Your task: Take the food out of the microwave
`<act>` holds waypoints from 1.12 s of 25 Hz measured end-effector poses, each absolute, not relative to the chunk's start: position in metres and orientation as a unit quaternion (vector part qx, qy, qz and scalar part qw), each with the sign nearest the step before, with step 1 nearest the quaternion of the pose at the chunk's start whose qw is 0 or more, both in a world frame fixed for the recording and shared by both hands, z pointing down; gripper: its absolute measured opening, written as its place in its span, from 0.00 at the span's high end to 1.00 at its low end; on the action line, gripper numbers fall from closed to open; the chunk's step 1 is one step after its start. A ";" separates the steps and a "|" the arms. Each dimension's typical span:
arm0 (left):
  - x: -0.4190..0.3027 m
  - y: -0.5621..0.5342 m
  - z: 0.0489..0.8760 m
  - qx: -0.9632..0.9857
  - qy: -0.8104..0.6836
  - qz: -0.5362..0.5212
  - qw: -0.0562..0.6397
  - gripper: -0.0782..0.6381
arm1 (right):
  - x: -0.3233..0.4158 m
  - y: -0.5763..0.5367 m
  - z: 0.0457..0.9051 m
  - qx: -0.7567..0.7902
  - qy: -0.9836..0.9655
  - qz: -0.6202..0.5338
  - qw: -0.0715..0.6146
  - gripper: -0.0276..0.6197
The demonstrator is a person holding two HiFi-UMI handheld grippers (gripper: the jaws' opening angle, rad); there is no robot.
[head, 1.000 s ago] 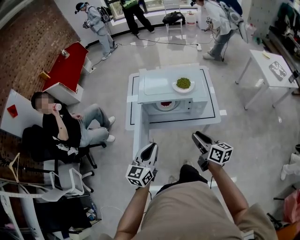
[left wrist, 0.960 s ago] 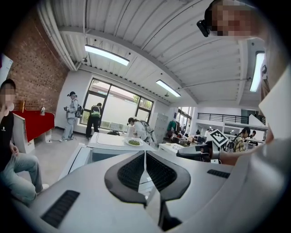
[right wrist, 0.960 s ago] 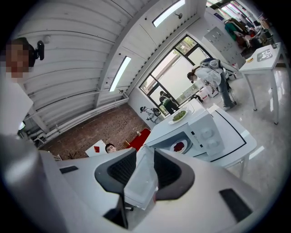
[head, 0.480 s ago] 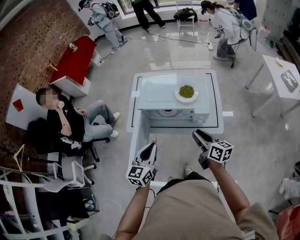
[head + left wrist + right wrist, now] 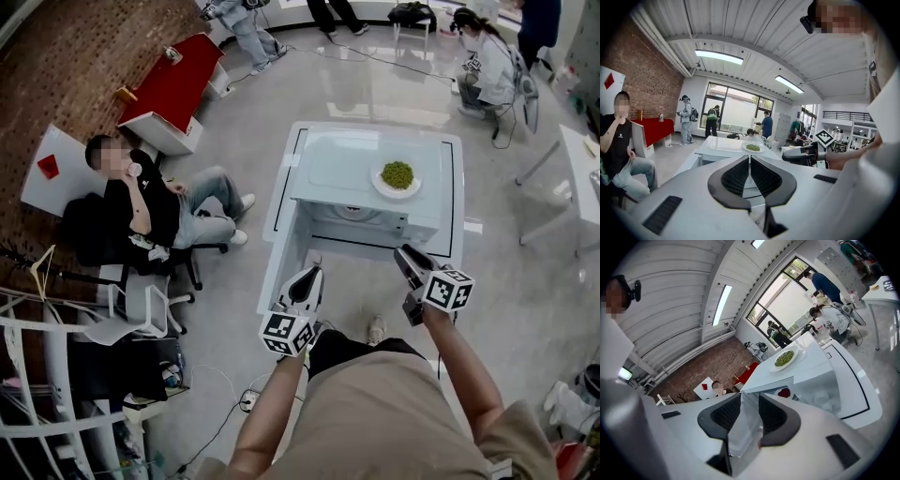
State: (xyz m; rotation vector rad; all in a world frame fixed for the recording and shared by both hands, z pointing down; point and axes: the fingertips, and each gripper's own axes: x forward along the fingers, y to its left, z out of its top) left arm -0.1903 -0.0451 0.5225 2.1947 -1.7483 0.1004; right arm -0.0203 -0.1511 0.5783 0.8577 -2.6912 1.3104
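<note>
No legible text, brand or number noted: marker cube [image 5: 286, 333] behind the left gripper [image 5: 309, 274] fingers and marker cube [image 5: 448, 289] behind the right gripper [image 5: 405, 253] fingers carry only black-and-white square patterns; white panel [image 5: 70, 183], far left of them, shows a plain red diamond [image 5: 48, 167].

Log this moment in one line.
microwave door open | red food inside | greens on top | left gripper shut | right gripper open, empty
</note>
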 end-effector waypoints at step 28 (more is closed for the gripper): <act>-0.229 -0.171 0.582 0.803 -0.558 0.117 0.176 0.88 | -0.112 -0.235 0.716 0.386 -0.770 0.507 0.022 0.74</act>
